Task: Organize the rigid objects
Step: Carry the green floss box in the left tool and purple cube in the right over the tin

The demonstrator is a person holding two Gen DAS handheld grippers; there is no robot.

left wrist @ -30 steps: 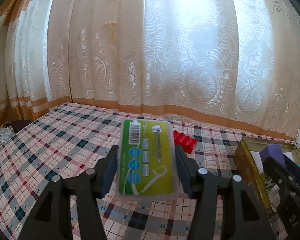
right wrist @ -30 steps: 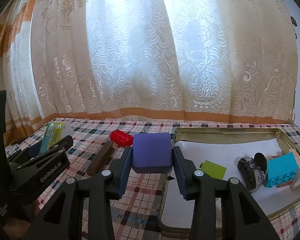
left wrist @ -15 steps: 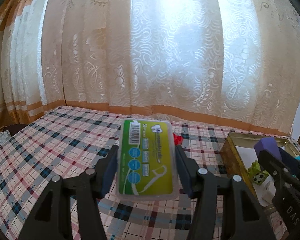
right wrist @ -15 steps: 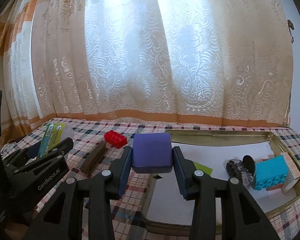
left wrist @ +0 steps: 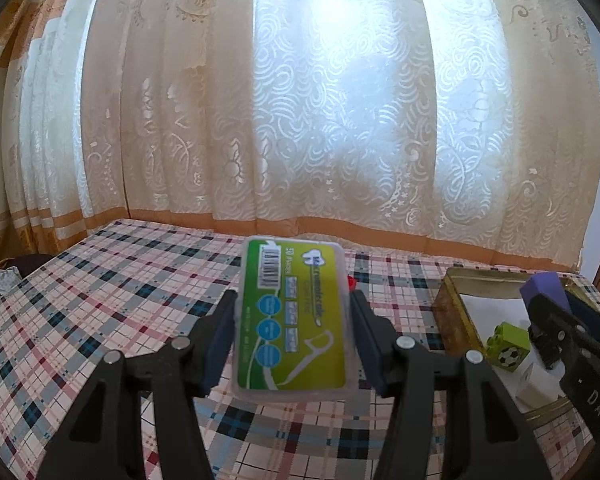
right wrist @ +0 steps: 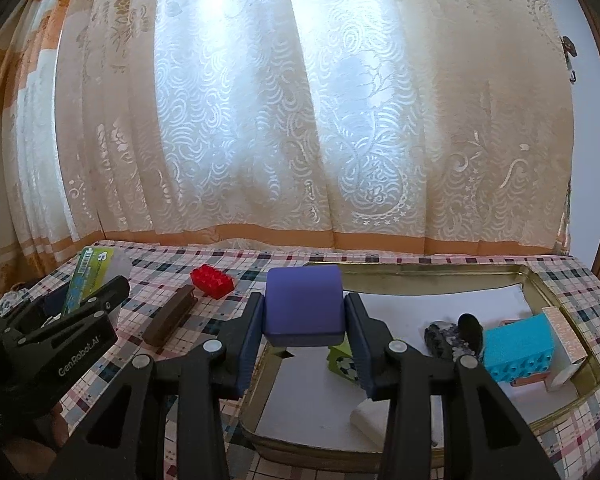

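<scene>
My left gripper (left wrist: 292, 344) is shut on a clear floss-pick box (left wrist: 292, 316) with a green label, held upright above the plaid tablecloth. My right gripper (right wrist: 305, 332) is shut on a purple rounded block (right wrist: 304, 306), held over the near left corner of the gold metal tray (right wrist: 420, 270). In the right wrist view the left gripper (right wrist: 72, 316) with the floss-pick box (right wrist: 88, 280) shows at the far left. In the left wrist view the tray (left wrist: 456, 312) lies at the right, with the purple block (left wrist: 544, 290) above it.
In the tray lie a green football cube (right wrist: 344, 362), a dark patterned piece (right wrist: 448, 336), a blue brick (right wrist: 516, 350) and a white box (right wrist: 564, 340). A red brick (right wrist: 212, 280) and a brown bar (right wrist: 170, 320) lie on the cloth left of the tray. Curtains close the back.
Both grippers have drifted right with their loads. The purple block now hangs over the tray's corner instead of left of it, and the tray has come nearer in the left wrist view.
</scene>
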